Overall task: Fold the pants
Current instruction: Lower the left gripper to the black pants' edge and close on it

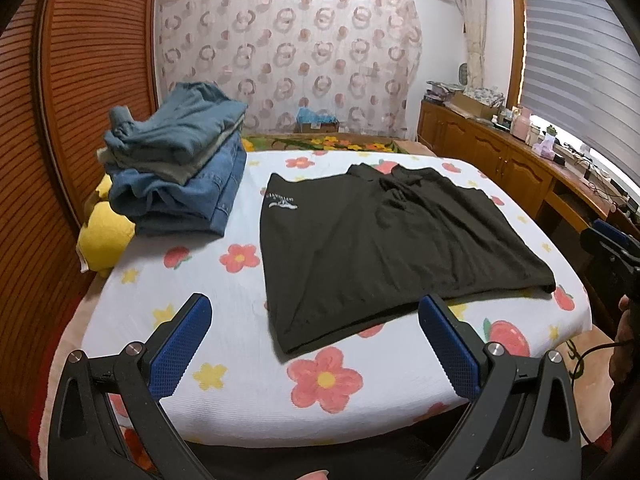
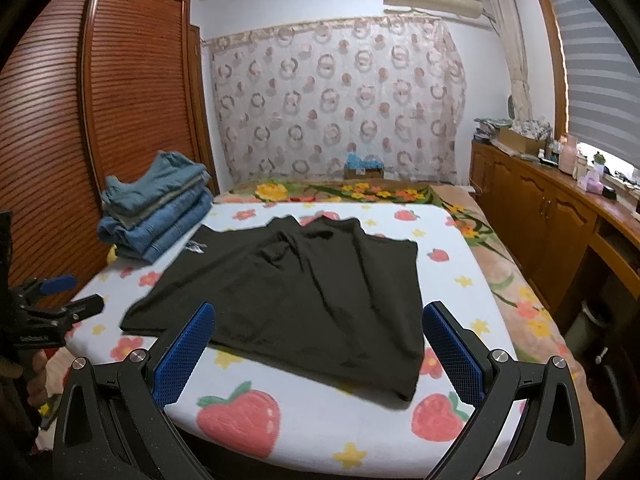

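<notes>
Black pants point(image 1: 380, 240) point(image 2: 304, 296) lie spread flat on a white quilt with flowers and strawberries point(image 1: 248, 380) point(image 2: 320, 424); a small white logo sits near their far left corner. My left gripper point(image 1: 316, 308) hovers open above the near edge of the quilt, at the pants' near left corner, with nothing between its blue pads. My right gripper point(image 2: 318, 314) is open too, above the pants' near right part and holding nothing. Each gripper shows at the edge of the other's view: the right gripper point(image 1: 616, 252), the left gripper point(image 2: 60, 300).
A pile of folded jeans and blue-grey clothes point(image 1: 180, 168) point(image 2: 156, 216) sits at the far left of the quilt, with a yellow soft thing point(image 1: 104, 236) beside it. A slatted wooden wardrobe point(image 1: 80, 100) stands left, a wooden sideboard point(image 2: 560, 220) right, a patterned curtain point(image 2: 340, 100) behind.
</notes>
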Motion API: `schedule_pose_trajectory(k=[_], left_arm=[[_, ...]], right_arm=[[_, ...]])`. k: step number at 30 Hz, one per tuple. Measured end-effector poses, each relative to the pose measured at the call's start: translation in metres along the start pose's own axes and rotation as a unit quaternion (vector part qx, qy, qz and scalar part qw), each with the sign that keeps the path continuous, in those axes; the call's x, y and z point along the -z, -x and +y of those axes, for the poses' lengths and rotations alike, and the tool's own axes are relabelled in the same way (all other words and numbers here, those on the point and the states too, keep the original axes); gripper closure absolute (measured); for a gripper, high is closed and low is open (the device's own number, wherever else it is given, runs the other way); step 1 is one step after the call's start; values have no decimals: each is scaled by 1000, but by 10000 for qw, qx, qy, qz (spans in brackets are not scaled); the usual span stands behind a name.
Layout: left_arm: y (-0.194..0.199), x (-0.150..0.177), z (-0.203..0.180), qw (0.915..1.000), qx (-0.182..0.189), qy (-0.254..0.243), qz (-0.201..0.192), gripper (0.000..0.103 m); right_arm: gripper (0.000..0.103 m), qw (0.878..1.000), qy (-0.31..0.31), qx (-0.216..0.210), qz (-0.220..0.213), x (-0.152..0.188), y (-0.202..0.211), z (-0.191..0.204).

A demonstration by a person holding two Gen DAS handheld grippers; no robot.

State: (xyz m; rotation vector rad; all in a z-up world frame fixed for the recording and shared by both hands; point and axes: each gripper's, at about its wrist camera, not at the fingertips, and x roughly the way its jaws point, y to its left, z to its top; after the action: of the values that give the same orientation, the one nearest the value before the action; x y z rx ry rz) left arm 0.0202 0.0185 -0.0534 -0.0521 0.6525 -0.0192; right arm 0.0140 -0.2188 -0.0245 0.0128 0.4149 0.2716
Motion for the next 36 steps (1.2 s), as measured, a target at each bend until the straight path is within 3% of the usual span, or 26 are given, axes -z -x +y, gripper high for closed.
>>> schedule_pose_trajectory(k=[15,18,20,23,27,36], left_arm=[[-29,16,25,9995,59,57,319,3],[-34,18,30,9989,174,68,428,14],[-38,18,33,9986,225,72,478,28],[-43,20,36,9974,388,150,595,38],[-52,25,35,9969,238,63,743,48],[-58,29,32,9962,378,-17,789,70]], right_arm=[[1,9984,-52,82,550,-8,-15,-7],[1,9979,-73,87,640,-9,-16,-9],[2,9976,-72,81,684,-10,-15,-9],[2,9975,-107,50,690,-13,-16,-11],[3,9973,-195,31,711,-15,-18,-18],[3,9977,-130,-95,660,-11,-21,-14]])
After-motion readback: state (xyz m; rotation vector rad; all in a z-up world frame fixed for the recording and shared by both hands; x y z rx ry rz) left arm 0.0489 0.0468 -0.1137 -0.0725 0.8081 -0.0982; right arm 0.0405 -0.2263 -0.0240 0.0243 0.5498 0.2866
